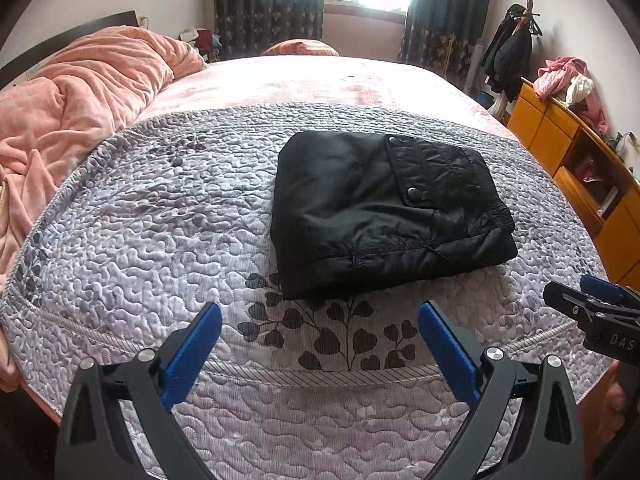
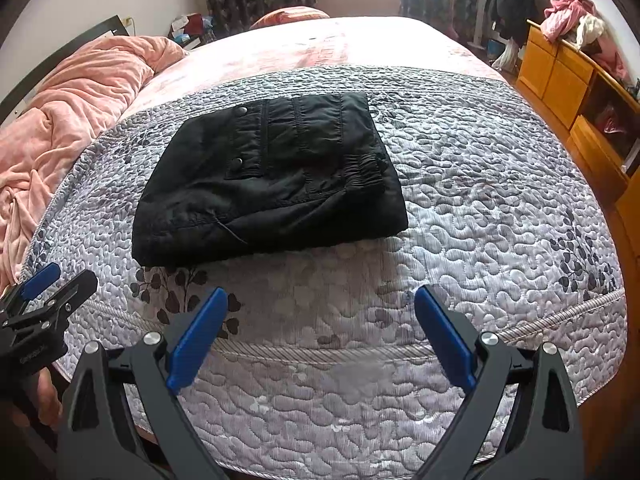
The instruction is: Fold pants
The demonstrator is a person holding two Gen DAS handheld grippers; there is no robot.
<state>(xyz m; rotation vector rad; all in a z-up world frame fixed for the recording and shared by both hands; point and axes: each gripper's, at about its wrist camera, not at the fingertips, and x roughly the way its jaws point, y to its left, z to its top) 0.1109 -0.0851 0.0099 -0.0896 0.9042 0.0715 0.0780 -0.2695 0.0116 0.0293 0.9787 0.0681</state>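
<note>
While the black pants (image 1: 384, 208) lay folded in a compact bundle on the grey quilt (image 1: 140, 220) covering the bed (image 1: 320, 76), the left claw (image 1: 320, 336) and right claw (image 2: 320, 324) both stood spread wide, holding nothing, just short of them. White letters "OAS" were legible on the right claw's body.

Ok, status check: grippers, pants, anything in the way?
Left gripper open, empty; right gripper the same. Black pants folded compact on grey quilt, untouched. Nothing between grippers and pants.
</note>
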